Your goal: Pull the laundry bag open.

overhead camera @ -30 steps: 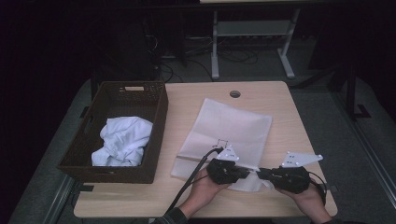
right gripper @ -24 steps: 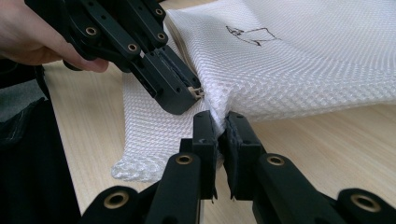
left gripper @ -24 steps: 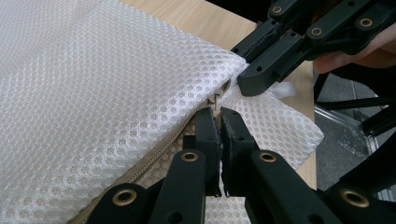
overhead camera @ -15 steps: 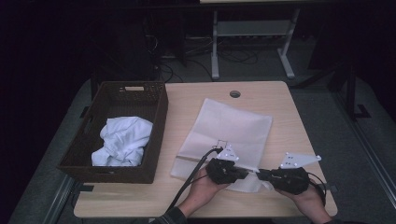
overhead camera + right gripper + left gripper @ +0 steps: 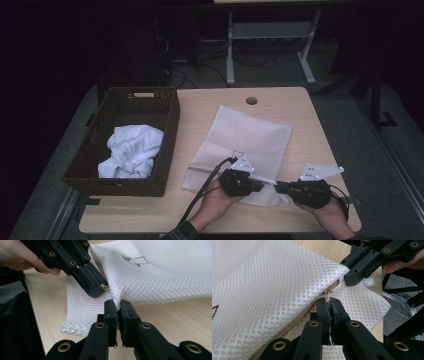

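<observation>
Against the frames from 1 second ago, almost nothing differs: both hands sit in the same spot at the near edge of the table (image 5: 320, 107), and the white mesh bag (image 5: 247, 137) lies in the same place and shape.

The biggest container is the dark wicker basket (image 5: 172, 117) at the table's left side, holding 1 crumpled white cloth (image 5: 131, 156) bunched toward its near end. The mesh bag (a zipped laundry pouch with a small dark drawing on it) lies flat on the table just right of the basket, well apart from the cloth, its near corner between the 2 grippers.

The left gripper (image 5: 329, 301) has its jaws pressed together just at the zip pull (image 5: 327, 292), on the beige zipper (image 5: 297, 320) that runs along the bag's edge; whether they pinch the pull itself is hard to tell. The right gripper (image 5: 117, 303) has its jaws pinched on the mesh fabric at the bag's corner, lifting it slightly off the wood. The 2 grippers meet tip to tip, nearly touching, at that corner.
</observation>
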A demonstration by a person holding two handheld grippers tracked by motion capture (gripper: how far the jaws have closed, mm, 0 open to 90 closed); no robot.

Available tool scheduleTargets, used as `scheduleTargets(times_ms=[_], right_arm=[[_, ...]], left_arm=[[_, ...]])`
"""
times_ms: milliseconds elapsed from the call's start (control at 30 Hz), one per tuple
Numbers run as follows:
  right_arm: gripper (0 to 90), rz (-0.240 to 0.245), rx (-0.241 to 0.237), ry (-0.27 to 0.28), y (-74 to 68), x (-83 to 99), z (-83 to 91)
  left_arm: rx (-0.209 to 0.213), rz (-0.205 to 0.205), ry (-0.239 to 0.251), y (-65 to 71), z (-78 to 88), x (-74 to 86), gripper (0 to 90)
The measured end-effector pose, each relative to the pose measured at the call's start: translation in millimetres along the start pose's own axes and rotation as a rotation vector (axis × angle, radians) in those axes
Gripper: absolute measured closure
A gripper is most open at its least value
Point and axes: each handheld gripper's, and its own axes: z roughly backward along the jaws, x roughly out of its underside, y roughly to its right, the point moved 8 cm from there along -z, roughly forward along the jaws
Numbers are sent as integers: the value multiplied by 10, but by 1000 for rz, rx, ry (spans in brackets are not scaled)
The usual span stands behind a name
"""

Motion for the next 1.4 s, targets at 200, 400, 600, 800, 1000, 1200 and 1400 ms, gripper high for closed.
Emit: scheduleTargets(times_ms=[200, 400, 600, 800, 1000, 1200, 1400], right_arm=[[839, -10, 1, 20, 57, 9, 53], [838, -4, -10, 21, 42, 13, 47], [837, -3, -14, 20, 36, 15, 43], [838, 2, -11, 19, 27, 12, 39], [838, -4, 8, 18, 51, 19, 59], [838, -2, -10, 22, 46, 30, 61], [838, -4, 7, 21, 53, 25, 74]], left_arm=[[31, 27, 8, -87, 99, 19, 872], [32, 18, 2, -91, 114, 25, 871], [35, 21, 2, -93, 117, 30, 871], [38, 21, -9, -101, 117, 45, 871], [-4, 36, -25, -206, 154, 96, 872], [12, 33, -21, -221, 189, 106, 871], [-28, 27, -45, -288, 215, 134, 872]])
